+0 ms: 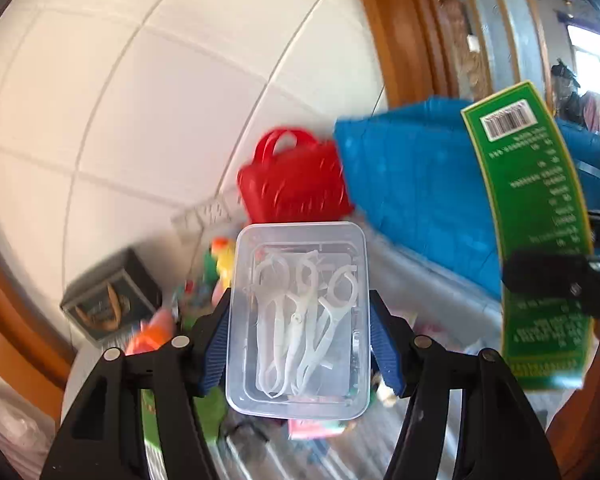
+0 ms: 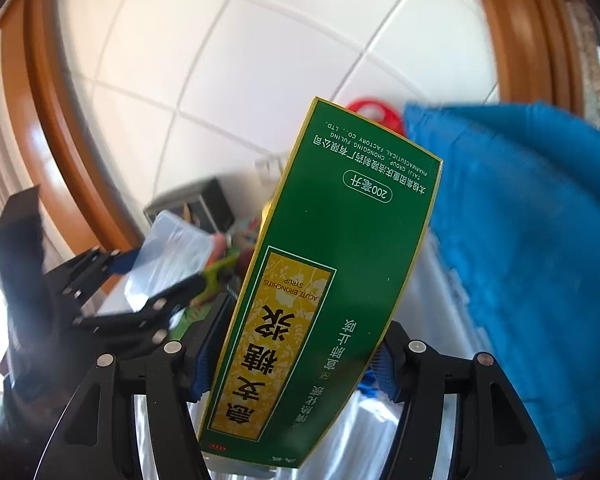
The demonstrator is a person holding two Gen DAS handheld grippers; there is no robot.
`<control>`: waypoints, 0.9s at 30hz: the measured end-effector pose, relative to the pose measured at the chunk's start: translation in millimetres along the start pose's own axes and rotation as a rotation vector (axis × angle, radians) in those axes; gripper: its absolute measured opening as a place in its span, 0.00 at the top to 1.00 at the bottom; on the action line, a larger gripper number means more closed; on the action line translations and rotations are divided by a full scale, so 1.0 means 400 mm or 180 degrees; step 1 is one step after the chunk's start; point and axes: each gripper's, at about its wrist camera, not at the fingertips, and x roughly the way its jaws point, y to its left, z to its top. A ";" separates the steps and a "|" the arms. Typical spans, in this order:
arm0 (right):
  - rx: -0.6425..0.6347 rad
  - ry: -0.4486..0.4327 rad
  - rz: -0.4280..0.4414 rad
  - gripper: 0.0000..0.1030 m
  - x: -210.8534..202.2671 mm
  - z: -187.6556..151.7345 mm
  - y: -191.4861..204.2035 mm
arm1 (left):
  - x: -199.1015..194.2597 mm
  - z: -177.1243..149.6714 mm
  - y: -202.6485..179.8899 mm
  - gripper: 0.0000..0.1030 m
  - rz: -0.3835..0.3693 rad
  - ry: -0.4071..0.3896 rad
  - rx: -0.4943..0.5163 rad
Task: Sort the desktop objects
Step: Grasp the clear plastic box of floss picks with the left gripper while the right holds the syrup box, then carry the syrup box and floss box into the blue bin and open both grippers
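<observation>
My left gripper (image 1: 298, 336) is shut on a clear plastic box (image 1: 298, 316) of white floss picks, held up in the air; it also shows at the left of the right wrist view (image 2: 168, 256). My right gripper (image 2: 292, 364) is shut on a tall green syrup carton (image 2: 320, 280), held upside down and tilted. The carton also shows at the right of the left wrist view (image 1: 540, 232), with the right gripper's black finger (image 1: 548, 276) across it.
A red toy basket (image 1: 296, 176) and a blue cloth (image 1: 420, 184) lie behind the box. A dark box (image 1: 112, 300) and colourful small items (image 1: 204, 280) sit lower left. A white tiled wall (image 1: 140, 80) and a wooden frame (image 1: 400, 40) are behind.
</observation>
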 end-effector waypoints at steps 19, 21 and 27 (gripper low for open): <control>0.0316 -0.0618 -0.0904 0.40 -0.461 0.230 -0.574 | -0.004 0.542 -0.603 0.41 -0.0456 -0.0576 0.0462; 0.0427 -0.0560 -0.0970 0.40 -0.463 0.242 -0.651 | 0.015 0.573 -0.638 0.41 -0.0453 -0.0535 0.0460; 0.0777 -0.0409 -0.1002 0.10 -0.442 0.302 -0.785 | 0.050 0.626 -0.700 0.36 -0.0203 -0.0478 0.0531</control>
